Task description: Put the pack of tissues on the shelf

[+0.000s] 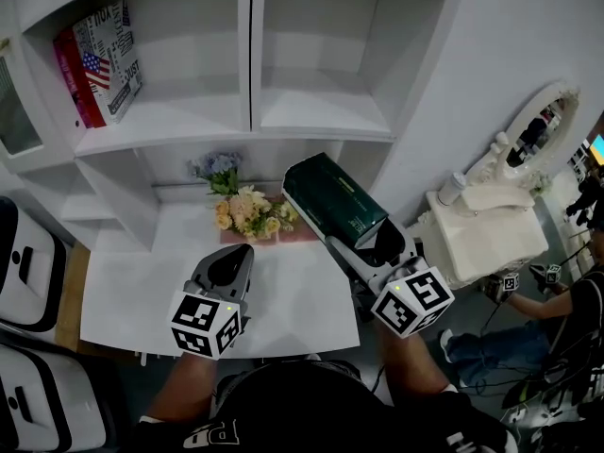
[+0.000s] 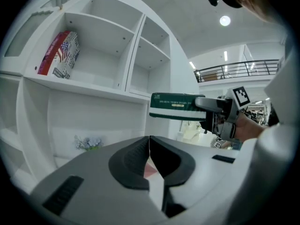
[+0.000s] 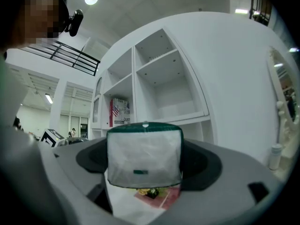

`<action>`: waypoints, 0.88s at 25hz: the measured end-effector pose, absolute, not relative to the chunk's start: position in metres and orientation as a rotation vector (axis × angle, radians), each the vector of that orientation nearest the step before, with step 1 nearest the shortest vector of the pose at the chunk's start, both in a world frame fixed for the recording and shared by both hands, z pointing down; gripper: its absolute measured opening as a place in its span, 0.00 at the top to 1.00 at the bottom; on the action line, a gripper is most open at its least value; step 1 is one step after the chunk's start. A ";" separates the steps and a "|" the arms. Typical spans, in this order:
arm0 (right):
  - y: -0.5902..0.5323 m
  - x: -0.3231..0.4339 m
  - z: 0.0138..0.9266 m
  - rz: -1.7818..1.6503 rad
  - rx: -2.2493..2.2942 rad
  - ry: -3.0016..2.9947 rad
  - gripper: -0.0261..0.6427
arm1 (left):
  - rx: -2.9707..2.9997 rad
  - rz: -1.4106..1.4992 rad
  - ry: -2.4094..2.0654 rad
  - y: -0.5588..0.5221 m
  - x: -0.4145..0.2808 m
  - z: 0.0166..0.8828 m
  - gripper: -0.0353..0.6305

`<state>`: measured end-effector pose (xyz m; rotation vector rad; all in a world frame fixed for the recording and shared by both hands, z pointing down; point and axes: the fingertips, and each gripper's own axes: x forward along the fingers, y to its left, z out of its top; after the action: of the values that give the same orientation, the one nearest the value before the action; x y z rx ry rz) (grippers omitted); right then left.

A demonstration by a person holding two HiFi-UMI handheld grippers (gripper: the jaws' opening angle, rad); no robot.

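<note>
right tool: clamped on the pack of tissues, one jaw on each side of its near end
pack of tissues: dark green, white end panel facing the right tool's camera; held in the air above the right rear of the table, just in front of the shelf and below its right-hand board; touching neither
left tool: jaws together, nothing between them; it hangs over the front middle of the table, well clear of the pack
table: white top, mostly bare; a bunch of cream and yellow flowers lies on a pink mat at the back, and blue flowers stand behind, against the shelf's back panel
shelf: white unit with open compartments; the upper left one holds a red-and-white printed box with a flag on it, leaning against the side wall; the right compartments hold nothing visible
room, right: white wall, ornate white-framed mirror over a white dresser; a person sits low on the floor beyond it
room, left: white rounded cases beside the table
room, overhead: round ceiling lamp and a dark balcony railing
</note>
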<state>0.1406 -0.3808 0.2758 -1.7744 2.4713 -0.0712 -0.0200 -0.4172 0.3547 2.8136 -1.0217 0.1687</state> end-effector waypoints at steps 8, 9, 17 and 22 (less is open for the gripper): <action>-0.383 0.148 0.234 0.025 -1.734 2.424 0.31 | 2.827 0.157 -1.033 -0.416 -0.018 0.345 0.92; -0.383 0.148 0.230 0.035 -1.730 2.417 0.31 | 2.828 0.159 -1.032 -0.414 -0.018 0.346 0.92; -0.396 0.160 0.197 0.130 -1.745 2.381 0.31 | 2.819 0.189 -1.041 -0.410 -0.024 0.353 0.92; -0.411 0.164 0.183 0.145 -1.745 2.370 0.31 | 2.798 0.208 -1.071 -0.411 -0.035 0.358 0.92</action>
<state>0.1638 -0.4108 0.1831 -1.7450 2.3699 0.1446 -0.0351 -0.4114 0.3585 2.7979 -1.0705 0.2076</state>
